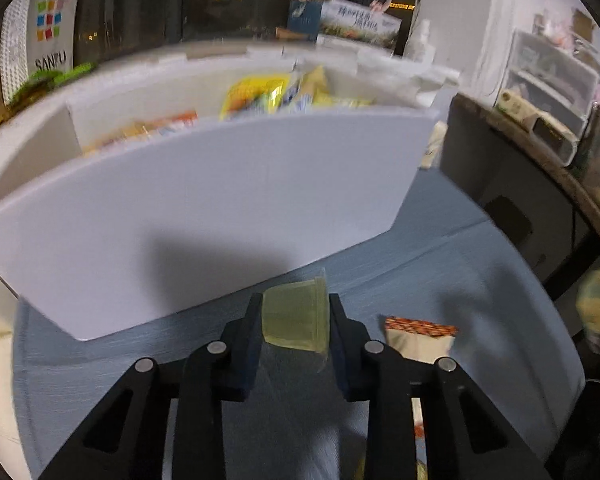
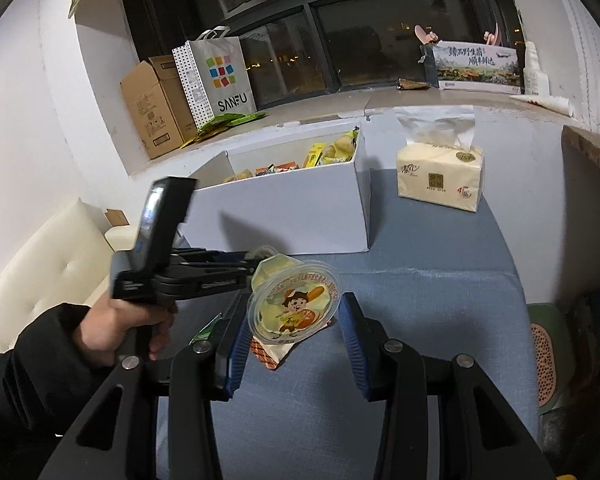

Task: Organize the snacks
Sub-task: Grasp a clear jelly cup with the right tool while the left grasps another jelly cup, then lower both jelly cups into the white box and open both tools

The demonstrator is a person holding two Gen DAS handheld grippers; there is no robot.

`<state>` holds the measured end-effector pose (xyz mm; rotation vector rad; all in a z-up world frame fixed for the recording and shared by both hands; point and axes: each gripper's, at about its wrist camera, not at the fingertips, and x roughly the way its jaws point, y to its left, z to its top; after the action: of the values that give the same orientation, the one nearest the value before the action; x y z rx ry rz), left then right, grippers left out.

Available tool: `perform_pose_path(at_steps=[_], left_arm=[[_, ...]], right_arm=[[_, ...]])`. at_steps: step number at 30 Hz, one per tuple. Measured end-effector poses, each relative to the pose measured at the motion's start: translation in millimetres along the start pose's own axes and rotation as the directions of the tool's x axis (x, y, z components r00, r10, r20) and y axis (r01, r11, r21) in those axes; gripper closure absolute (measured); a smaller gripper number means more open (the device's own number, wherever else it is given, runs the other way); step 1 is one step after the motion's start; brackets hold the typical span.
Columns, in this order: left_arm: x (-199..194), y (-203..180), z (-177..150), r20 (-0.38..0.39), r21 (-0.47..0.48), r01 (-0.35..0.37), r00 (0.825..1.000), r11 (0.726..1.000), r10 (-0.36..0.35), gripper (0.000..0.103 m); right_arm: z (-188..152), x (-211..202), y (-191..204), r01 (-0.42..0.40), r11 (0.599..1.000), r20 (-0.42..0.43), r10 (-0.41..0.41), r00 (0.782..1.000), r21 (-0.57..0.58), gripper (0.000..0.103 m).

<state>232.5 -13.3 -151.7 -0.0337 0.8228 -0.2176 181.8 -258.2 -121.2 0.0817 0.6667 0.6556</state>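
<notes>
In the left wrist view my left gripper [image 1: 294, 300] is shut on a pale yellow-green jelly cup [image 1: 294, 322], just above the blue tablecloth and close to the front wall of a white box [image 1: 220, 208]. Snack packets [image 1: 260, 94] lie inside the box. In the right wrist view my right gripper [image 2: 295, 300] is shut on a second jelly cup [image 2: 294, 312] with a cartoon lid. A hand holds the left gripper [image 2: 260, 258] at the left, with its cup [image 2: 278, 266] just behind mine. An orange-patterned packet [image 2: 268, 354] lies on the cloth under the cup.
The white box [image 2: 284, 216] stands at the back of the blue-covered table [image 2: 440, 320], with a tissue pack [image 2: 440, 176] to its right. A green packet [image 2: 206, 330] lies near the left edge. A cream sofa [image 2: 40, 264] is left; a dark side table [image 1: 500, 184] is right.
</notes>
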Motion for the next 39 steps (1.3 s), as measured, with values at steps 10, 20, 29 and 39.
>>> perform_pose_path(at_steps=[10,20,29,39], left_arm=[[-121,12,-13,0.251,-0.054,0.031,0.968,0.998,-0.016,0.070],[-160,63,52,0.382,-0.125,0.002,0.923,0.992,0.046,0.070],[-95,107,129,0.309,-0.164,-0.038,0.947,0.986,0.087,0.070],[-71,118,142,0.257,-0.184,-0.067,0.960,0.981,0.114,0.000]], right_arm=[[4,1,13,-0.012,1.000,0.007,0.012,1.000,-0.016,0.057],[85,21,43,-0.020,0.993,0.066,0.028,0.997,-0.120,0.057],[180,105,34,-0.002,0.997,-0.009,0.001,1.000,-0.082,0.057],[214,151,26,0.018,0.999,-0.057,-0.020,0.998,-0.035,0.000]])
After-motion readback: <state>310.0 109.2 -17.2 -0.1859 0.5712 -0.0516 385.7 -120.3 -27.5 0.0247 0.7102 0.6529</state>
